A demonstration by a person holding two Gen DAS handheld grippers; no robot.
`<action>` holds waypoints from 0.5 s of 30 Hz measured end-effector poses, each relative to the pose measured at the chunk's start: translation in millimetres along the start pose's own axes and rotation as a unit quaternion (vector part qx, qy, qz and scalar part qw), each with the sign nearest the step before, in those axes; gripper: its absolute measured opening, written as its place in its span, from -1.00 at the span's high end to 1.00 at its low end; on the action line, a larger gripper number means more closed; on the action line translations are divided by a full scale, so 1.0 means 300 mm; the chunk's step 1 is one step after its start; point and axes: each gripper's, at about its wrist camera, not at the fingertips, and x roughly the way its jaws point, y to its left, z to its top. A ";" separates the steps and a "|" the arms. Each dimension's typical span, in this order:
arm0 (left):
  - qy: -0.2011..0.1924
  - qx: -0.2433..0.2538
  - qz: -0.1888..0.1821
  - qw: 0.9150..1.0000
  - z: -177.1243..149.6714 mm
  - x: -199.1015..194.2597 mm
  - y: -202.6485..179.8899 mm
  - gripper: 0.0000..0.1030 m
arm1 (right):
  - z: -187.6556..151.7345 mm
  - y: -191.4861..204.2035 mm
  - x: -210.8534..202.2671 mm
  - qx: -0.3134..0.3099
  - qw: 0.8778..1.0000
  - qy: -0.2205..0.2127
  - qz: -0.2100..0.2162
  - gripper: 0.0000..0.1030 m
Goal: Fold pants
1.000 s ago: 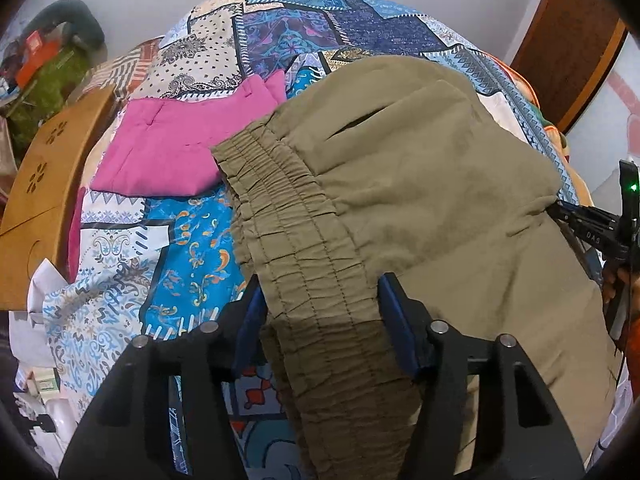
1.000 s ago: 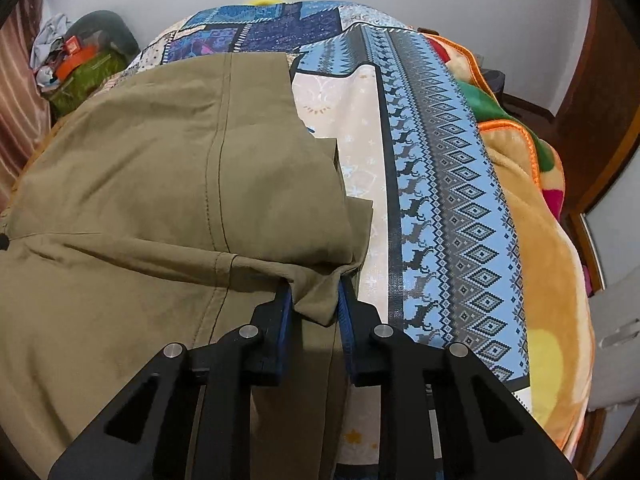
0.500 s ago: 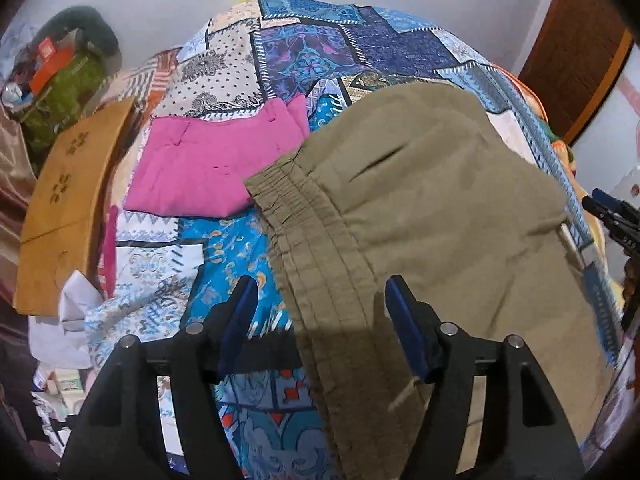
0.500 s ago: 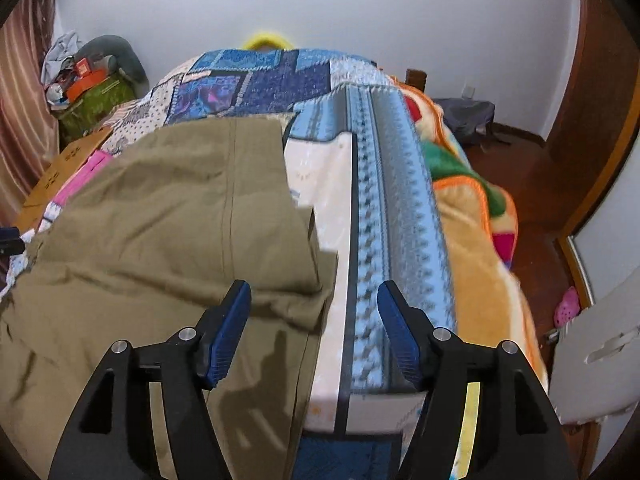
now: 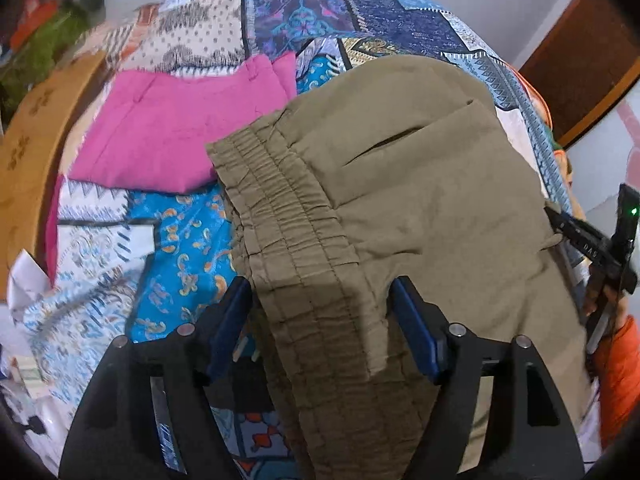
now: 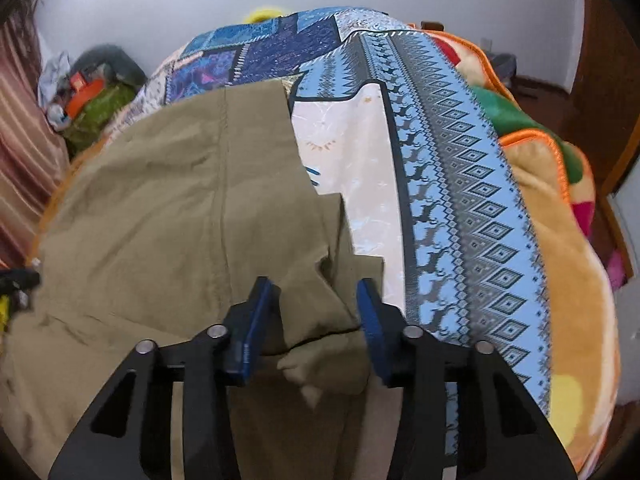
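Pants, olive-green cotton with elastic waistband (image 5: 400,208), lie on patchwork bedspread (image 5: 176,264) beside pink folded garment (image 5: 176,128) | left gripper (image 5: 320,304) spread over waistband | right gripper (image 6: 316,312) spread around bunched hem corner | pinch both ends evenly before lifting, I'd say

Olive-khaki pants (image 5: 420,200) lie on a patchwork bedspread (image 5: 180,264) of blue, white and purple prints. Far left, a pink garment (image 5: 172,136). Right, an orange-edged tan blanket (image 6: 568,280). Blue finger pads (image 6: 254,332).
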 end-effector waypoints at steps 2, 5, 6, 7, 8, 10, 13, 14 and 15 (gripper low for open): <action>-0.013 0.016 0.022 1.000 -0.003 -0.007 -0.018 -0.34 | -0.002 0.014 0.006 -0.019 1.000 -0.004 -0.014 0.49; -0.028 0.037 0.069 0.997 -0.002 -0.010 -0.041 -0.31 | 0.003 0.035 0.017 -0.051 0.998 -0.004 -0.045 0.63; -0.027 0.039 0.080 0.996 -0.004 -0.013 -0.039 -0.31 | 0.009 0.046 0.025 -0.063 0.996 -0.002 -0.055 0.64; -0.028 0.040 0.081 0.996 -0.006 -0.018 -0.034 -0.31 | 0.010 0.053 0.025 -0.073 0.995 -0.002 -0.064 0.66; -0.029 0.039 0.080 0.996 -0.010 -0.023 -0.027 -0.31 | 0.014 0.059 0.029 -0.079 0.994 -0.001 -0.069 0.66; -0.030 0.037 0.074 0.996 -0.016 -0.026 -0.010 -0.32 | 0.017 0.056 0.036 -0.085 0.994 -0.001 -0.070 0.67; -0.037 0.046 0.089 0.994 -0.019 -0.012 -0.017 -0.46 | 0.018 0.033 0.042 -0.078 0.995 0.001 -0.056 0.68; -0.043 0.054 0.103 0.992 -0.022 -0.007 -0.024 -0.62 | 0.016 0.032 0.041 -0.078 0.995 0.002 -0.055 0.68; -0.053 0.069 0.122 0.989 -0.030 -0.003 -0.034 -0.70 | 0.017 0.037 0.042 -0.081 0.995 0.003 -0.060 0.68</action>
